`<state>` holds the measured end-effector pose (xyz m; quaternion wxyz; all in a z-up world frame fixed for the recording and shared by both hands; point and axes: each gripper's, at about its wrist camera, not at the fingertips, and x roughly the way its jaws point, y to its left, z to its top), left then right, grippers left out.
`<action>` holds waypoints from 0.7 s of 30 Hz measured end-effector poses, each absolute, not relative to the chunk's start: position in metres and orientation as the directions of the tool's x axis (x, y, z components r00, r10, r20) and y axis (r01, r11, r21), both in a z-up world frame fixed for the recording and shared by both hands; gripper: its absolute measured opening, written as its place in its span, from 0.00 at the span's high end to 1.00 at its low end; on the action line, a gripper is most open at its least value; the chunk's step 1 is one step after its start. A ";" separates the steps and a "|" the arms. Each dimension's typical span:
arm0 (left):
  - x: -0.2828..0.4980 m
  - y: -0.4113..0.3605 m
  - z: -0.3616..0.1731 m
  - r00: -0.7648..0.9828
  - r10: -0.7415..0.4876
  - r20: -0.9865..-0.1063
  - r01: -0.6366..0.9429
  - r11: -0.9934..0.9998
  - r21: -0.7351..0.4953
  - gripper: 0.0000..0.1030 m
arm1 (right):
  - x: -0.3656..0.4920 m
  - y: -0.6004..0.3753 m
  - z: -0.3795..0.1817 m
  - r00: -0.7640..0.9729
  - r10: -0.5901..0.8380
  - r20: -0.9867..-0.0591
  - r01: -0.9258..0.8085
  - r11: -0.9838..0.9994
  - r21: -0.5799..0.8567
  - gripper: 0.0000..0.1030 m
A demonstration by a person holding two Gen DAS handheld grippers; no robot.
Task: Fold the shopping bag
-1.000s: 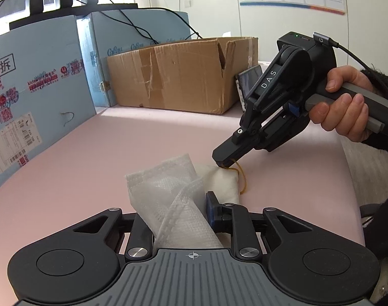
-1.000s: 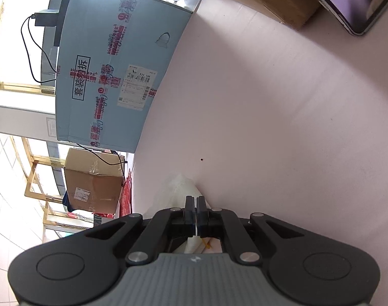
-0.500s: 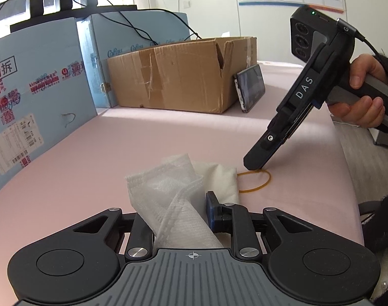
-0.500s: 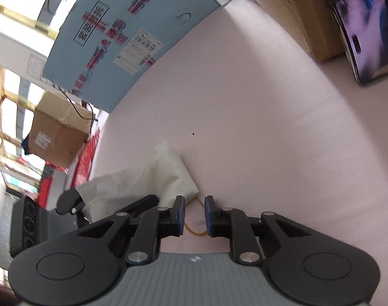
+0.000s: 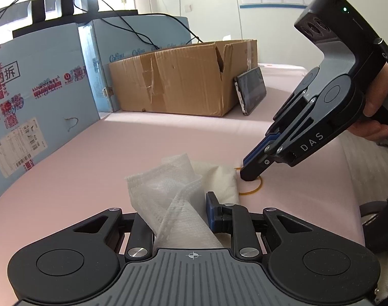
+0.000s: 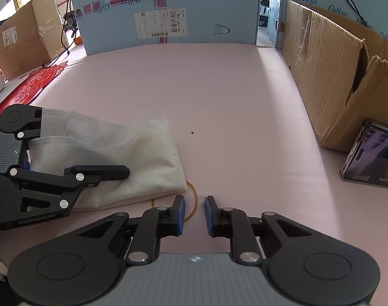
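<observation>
Left gripper (image 5: 179, 214) clenched on folded shopping bag (image 6: 122, 158). Right gripper (image 6: 194, 211) closing, empty, astride rubber band (image 6: 194, 199) at bag's 5 o'clock. Next, probably: pinch band, bind bag.

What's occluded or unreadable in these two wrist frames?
Left wrist view: the white nonwoven shopping bag hides one finger of the left gripper.
Right wrist view: the right gripper, jaws closing, covers the near arc of the yellow rubber band; contact unclear.
Right wrist view: the black phone is cut off by the picture's edge, screen blurred.
Right wrist view: white shipping label, print too small.
</observation>
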<state>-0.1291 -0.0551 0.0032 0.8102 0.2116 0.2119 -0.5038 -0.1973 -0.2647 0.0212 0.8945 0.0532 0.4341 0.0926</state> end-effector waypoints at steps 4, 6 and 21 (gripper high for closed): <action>-0.129 -0.054 0.005 0.370 -0.744 -0.556 0.919 0.383 0.099 0.79 | -0.195 -0.301 0.021 0.630 0.285 -0.722 -0.013 0.934 0.357 1.00; -0.130 -0.055 0.004 0.363 -0.744 -0.562 0.922 0.375 0.099 0.79 | -0.193 -0.311 0.019 0.650 0.292 -0.702 0.015 0.918 0.395 1.00; -0.136 -0.063 0.007 0.394 -0.734 -0.553 0.916 0.361 0.173 0.79 | -0.164 -0.356 -0.025 0.619 0.632 -0.467 0.159 0.481 0.862 1.00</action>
